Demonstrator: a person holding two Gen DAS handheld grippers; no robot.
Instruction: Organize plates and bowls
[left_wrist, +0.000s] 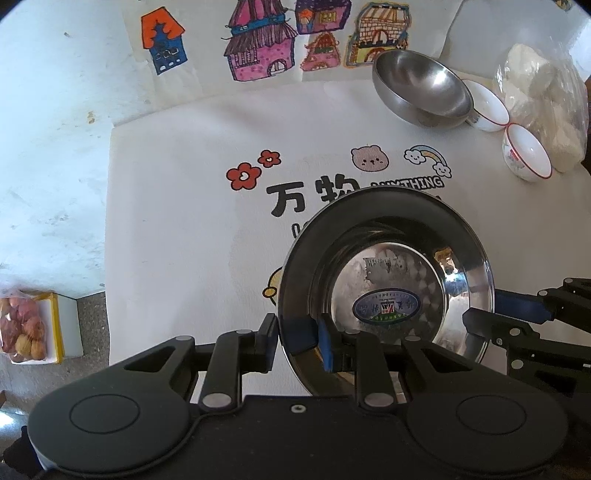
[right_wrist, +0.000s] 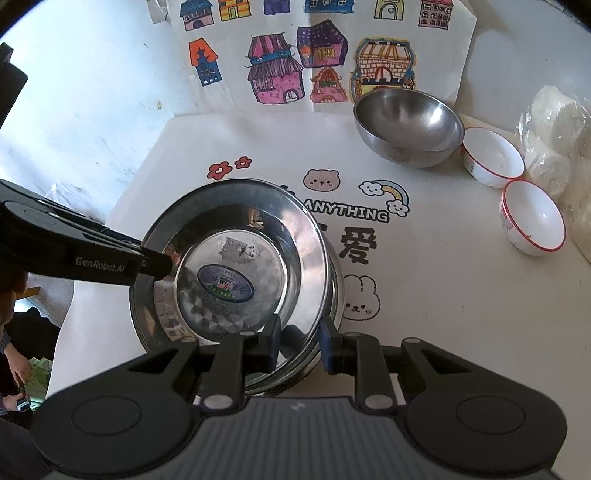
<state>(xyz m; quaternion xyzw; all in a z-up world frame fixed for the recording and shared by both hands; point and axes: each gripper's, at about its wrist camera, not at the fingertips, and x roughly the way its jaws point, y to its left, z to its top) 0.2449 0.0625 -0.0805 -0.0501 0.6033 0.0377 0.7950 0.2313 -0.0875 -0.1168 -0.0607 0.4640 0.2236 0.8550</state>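
Note:
A shiny steel plate (left_wrist: 388, 280) with an oval sticker in its middle hovers just over the white printed mat (left_wrist: 177, 206). My left gripper (left_wrist: 299, 343) is shut on its near-left rim. My right gripper (right_wrist: 299, 343) is shut on the plate (right_wrist: 229, 280) at its near-right rim. Each gripper shows in the other's view: the right one (left_wrist: 495, 317) at the plate's right edge, the left one (right_wrist: 159, 264) at its left edge. A second steel rim (right_wrist: 338, 284) peeks out beneath the plate on the right. A steel bowl (right_wrist: 406, 125) and two white red-rimmed bowls (right_wrist: 493, 155) (right_wrist: 532, 221) stand at the back right.
A plastic bag of white lumps (right_wrist: 554, 140) lies beside the white bowls at the right edge. Paper with coloured house drawings (right_wrist: 280, 70) covers the back of the table. A bag of fruit (left_wrist: 26, 328) sits on the floor past the mat's left edge.

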